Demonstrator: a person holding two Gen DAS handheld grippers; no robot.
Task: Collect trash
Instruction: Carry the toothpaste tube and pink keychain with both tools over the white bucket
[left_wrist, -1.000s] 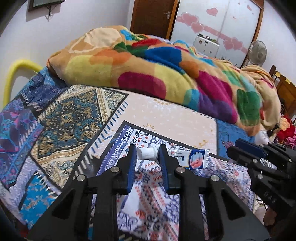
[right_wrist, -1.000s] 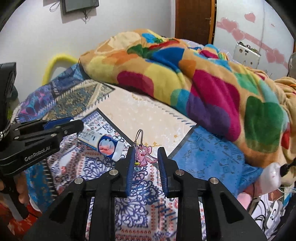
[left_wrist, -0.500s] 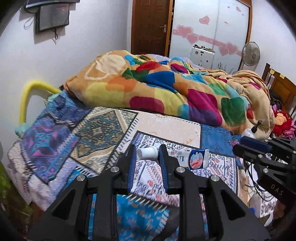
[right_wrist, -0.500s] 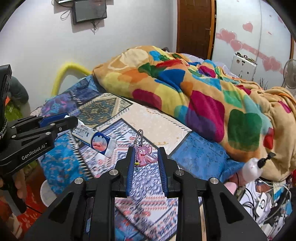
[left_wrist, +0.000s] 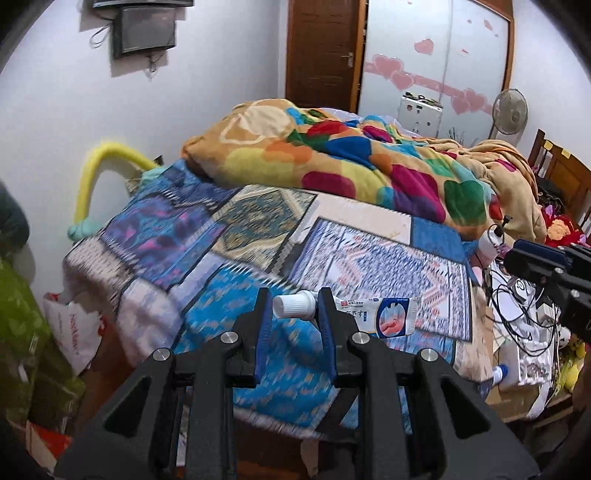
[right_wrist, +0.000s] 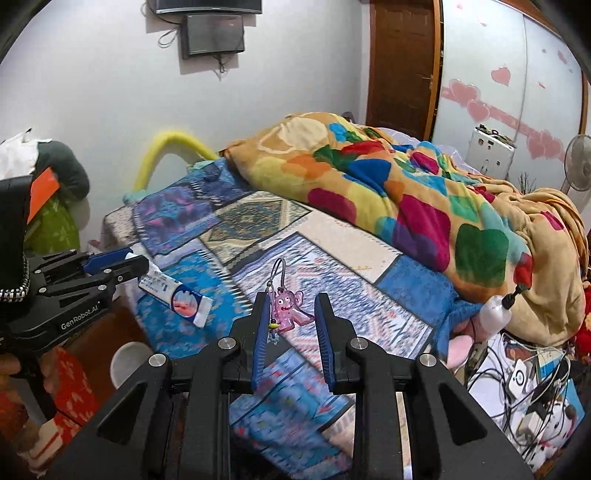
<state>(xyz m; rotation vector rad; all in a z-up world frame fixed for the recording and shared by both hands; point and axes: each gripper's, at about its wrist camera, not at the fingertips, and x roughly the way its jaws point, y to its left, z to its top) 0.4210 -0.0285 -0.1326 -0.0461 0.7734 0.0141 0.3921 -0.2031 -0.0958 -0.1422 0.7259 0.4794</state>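
My left gripper (left_wrist: 291, 306) is shut on a white toothpaste tube (left_wrist: 373, 317) near its cap (left_wrist: 291, 305). The tube sticks out to the right, in the air above the bed's foot. In the right wrist view that same tube (right_wrist: 177, 297) hangs from the left gripper (right_wrist: 129, 264) at the left. My right gripper (right_wrist: 291, 310) is shut on a pink elephant keychain (right_wrist: 290, 306), whose cord loop (right_wrist: 277, 271) rises above the pads. Both grippers hover off the bed.
A patchwork bedspread (left_wrist: 258, 229) covers the bed, with a bunched multicoloured blanket (left_wrist: 351, 162) behind. Cables and small clutter (right_wrist: 532, 384) lie on the right; a white pump bottle (right_wrist: 495, 312) sits by the blanket. Bags (left_wrist: 77, 328) and a green sack (left_wrist: 22, 332) stand on the left.
Both grippers have lifted and pulled back from the bed, each still holding its item. The bed now looks smaller and lower, and floor clutter has come into view.
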